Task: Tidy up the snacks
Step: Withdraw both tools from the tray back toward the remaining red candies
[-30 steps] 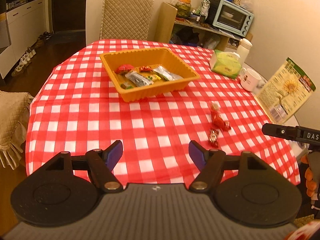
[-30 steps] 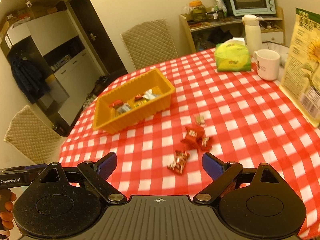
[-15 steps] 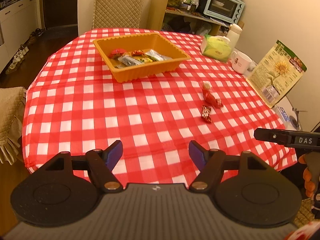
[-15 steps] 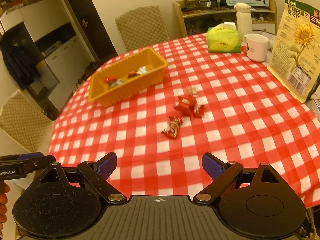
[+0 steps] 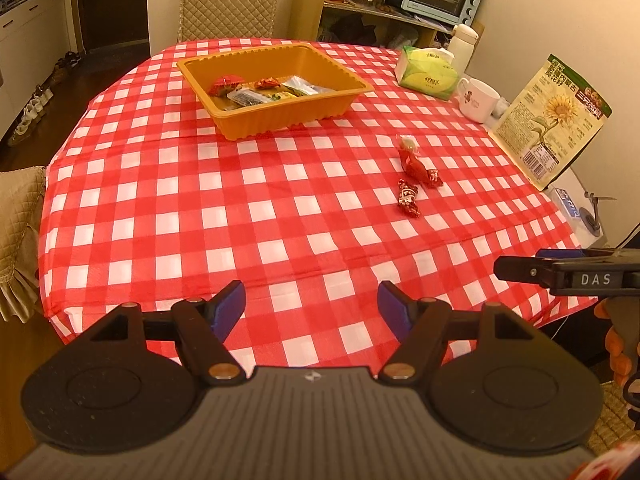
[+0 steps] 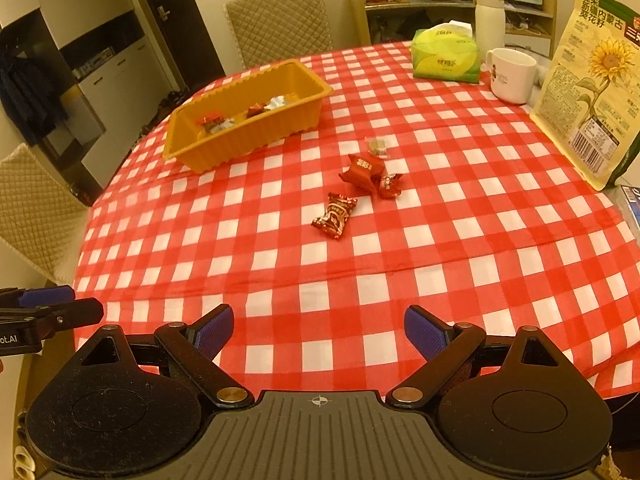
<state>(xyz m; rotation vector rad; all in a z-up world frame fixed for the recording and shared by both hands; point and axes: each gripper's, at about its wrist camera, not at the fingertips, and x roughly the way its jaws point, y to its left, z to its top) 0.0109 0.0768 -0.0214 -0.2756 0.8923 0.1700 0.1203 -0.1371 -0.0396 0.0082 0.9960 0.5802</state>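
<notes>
An orange tray (image 5: 344, 74) (image 6: 312, 92) with several wrapped snacks inside stands on the far half of the red checked table. Loose snacks lie nearer, right of the tray: a red twisted candy (image 5: 408, 197) (image 6: 334, 215), a red packet (image 5: 416, 166) (image 6: 362, 170), a small red candy (image 5: 434, 178) (image 6: 390, 186) and a small pale packet (image 5: 409, 144) (image 6: 377, 147). My left gripper (image 5: 311, 304) is open over the near table edge, nothing between its blue pads. My right gripper (image 6: 319, 326) is open too, empty, well short of the candies.
At the table's far right stand a green tissue pack (image 5: 430, 74) (image 6: 446, 56), a white mug (image 5: 478, 98) (image 6: 512, 76), a white flask (image 6: 488, 18) and a sunflower seed bag (image 5: 554, 120) (image 6: 598, 88). Padded chairs (image 5: 228, 0) (image 6: 280, 20) stand behind and left.
Both grippers have drawn back and tilted down, so more of the near table edge shows. Their jaws kept the same width. Nothing on the table moved.
</notes>
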